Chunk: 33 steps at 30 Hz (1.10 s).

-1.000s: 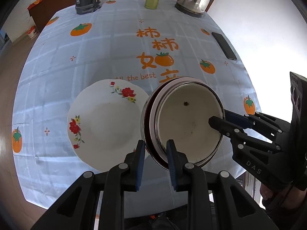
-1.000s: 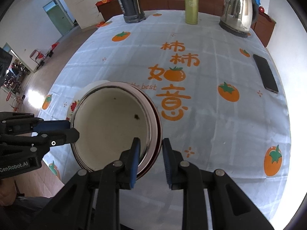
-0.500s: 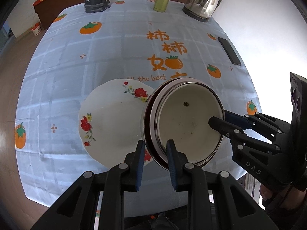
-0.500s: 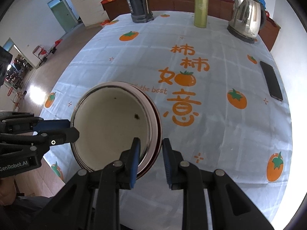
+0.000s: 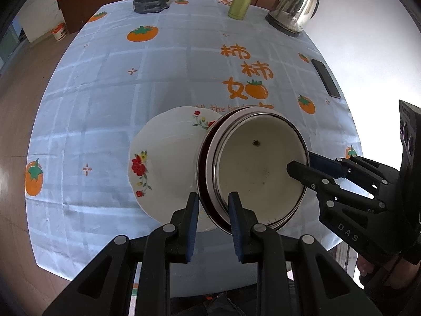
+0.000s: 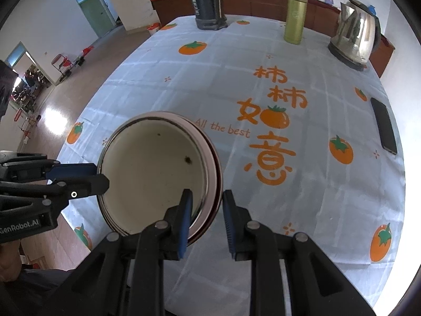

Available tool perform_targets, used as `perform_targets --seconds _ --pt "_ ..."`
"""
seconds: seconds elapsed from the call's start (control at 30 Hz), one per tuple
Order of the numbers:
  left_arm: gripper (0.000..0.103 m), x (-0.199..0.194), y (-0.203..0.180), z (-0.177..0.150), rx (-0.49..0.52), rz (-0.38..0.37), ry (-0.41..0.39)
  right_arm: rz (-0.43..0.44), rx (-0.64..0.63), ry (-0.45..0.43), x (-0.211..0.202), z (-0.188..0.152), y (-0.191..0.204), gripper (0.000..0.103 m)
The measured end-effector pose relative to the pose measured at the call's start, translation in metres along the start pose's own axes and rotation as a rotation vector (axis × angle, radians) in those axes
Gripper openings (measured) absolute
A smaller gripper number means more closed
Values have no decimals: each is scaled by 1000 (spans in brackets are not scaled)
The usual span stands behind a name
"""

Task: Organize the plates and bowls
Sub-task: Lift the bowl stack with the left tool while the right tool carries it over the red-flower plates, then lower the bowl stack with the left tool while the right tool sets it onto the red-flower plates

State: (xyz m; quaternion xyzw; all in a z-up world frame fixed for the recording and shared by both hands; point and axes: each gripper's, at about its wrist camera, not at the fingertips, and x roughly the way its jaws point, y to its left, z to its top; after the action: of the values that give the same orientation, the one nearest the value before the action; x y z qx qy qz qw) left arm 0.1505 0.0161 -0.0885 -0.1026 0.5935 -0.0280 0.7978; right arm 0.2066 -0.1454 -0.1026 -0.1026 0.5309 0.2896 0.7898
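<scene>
Round cream enamel bowl with steel rim (image 5: 252, 168), centre frame: rigid, slick, chippable; we are pinching opposite rims with left tongs (image 5: 212, 212) and right tongs (image 6: 206, 217).

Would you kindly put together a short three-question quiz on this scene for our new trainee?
1. True or false: both the left claw and the right claw grip the rim of the same bowl.
2. What lies on the tablecloth partly under the bowl? A) a flowered plate B) a fork C) a cup
3. Fill in: near the right edge of the table lies a dark ____.

Key: 1 true; 2 A; 3 phone.
</scene>
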Motion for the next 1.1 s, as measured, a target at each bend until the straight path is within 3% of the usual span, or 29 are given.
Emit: perform_targets --seconds 1.1 --pt "25 6 42 2 -100 36 13 43 -70 47 35 21 31 23"
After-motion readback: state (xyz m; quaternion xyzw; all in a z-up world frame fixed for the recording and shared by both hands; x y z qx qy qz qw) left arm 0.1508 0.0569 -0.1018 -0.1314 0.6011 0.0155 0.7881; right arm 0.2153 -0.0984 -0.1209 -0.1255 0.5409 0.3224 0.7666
